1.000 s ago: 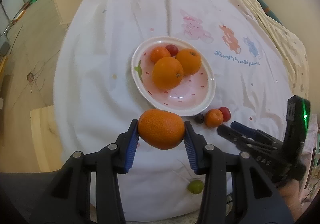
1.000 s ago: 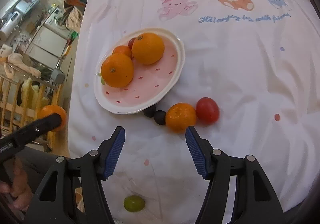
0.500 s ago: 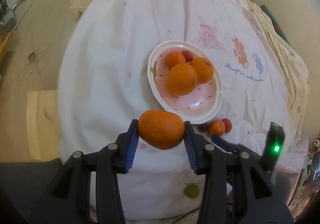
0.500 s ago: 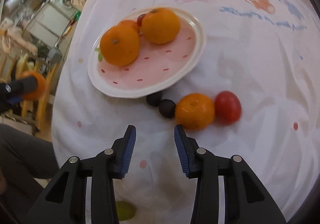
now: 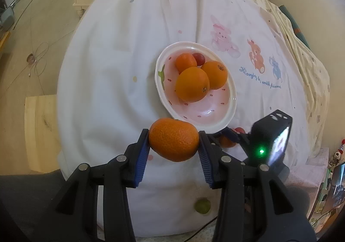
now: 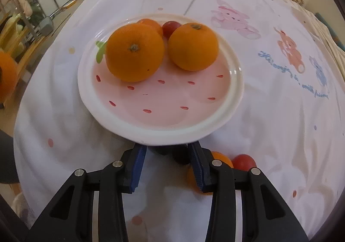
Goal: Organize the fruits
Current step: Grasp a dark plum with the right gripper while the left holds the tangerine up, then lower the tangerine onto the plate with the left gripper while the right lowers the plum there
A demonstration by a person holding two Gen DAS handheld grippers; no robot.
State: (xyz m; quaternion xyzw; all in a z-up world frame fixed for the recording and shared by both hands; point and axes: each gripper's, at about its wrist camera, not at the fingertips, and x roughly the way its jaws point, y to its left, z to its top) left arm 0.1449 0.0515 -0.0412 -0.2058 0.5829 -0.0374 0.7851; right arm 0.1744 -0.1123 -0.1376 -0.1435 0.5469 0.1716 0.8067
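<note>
My left gripper (image 5: 173, 136) is shut on a mandarin (image 5: 173, 143), held in the air just short of the pink plate (image 5: 234, 99). On the plate lie two oranges (image 6: 134, 52) (image 6: 193, 46), a small mandarin (image 6: 151, 24) and a red grape (image 6: 170, 27). My right gripper (image 6: 167, 149) is low at the plate's near rim with narrow jaws. Two dark grapes (image 6: 181, 156) lie between its tips, and I see no pad pressing on them. Right of it sit a small mandarin (image 6: 221, 159) and a red tomato (image 6: 243, 162).
A white cloth (image 5: 107, 69) with cartoon animals covers the rounded table. A green grape (image 5: 202, 205) lies near the table's front edge. A wooden board (image 5: 41, 132) and the floor are to the left, and a patterned bedspread (image 5: 310, 65) is on the right.
My right gripper narrowed its jaws, rolled and moved down to the plate's near rim, over the dark grapes. My left gripper rolled a little and kept hold of the mandarin.
</note>
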